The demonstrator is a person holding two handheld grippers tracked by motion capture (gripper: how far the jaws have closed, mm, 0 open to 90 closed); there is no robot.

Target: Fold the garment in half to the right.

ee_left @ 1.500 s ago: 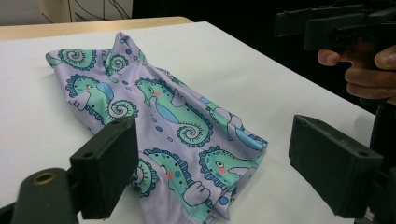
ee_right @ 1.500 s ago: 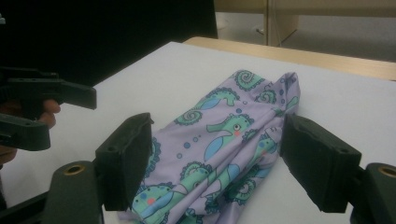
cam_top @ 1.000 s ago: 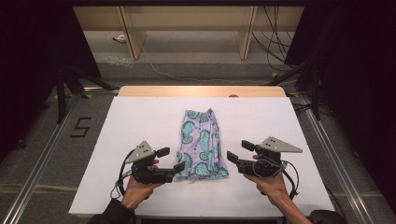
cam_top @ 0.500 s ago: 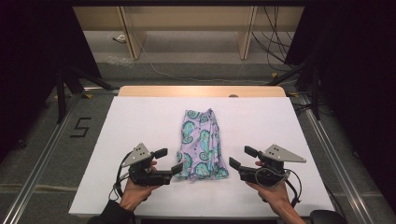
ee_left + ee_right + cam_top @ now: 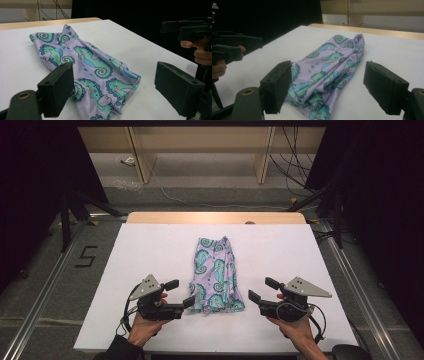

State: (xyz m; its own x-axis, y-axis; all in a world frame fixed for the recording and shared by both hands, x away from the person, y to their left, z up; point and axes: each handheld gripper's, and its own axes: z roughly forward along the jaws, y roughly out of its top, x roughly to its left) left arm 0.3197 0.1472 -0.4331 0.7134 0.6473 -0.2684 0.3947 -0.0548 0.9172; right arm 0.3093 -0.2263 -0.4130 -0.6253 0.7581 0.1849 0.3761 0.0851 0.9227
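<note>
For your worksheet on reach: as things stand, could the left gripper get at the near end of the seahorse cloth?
Probably yes: the left gripper has open jaws right beside the cloth, with only bare table between.

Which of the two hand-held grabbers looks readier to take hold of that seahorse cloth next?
Probably the left gripper: its open jaws sit right at the near corner of the seahorse cloth. The right gripper is open too, but bare table shows between it and the cloth's edge.
</note>
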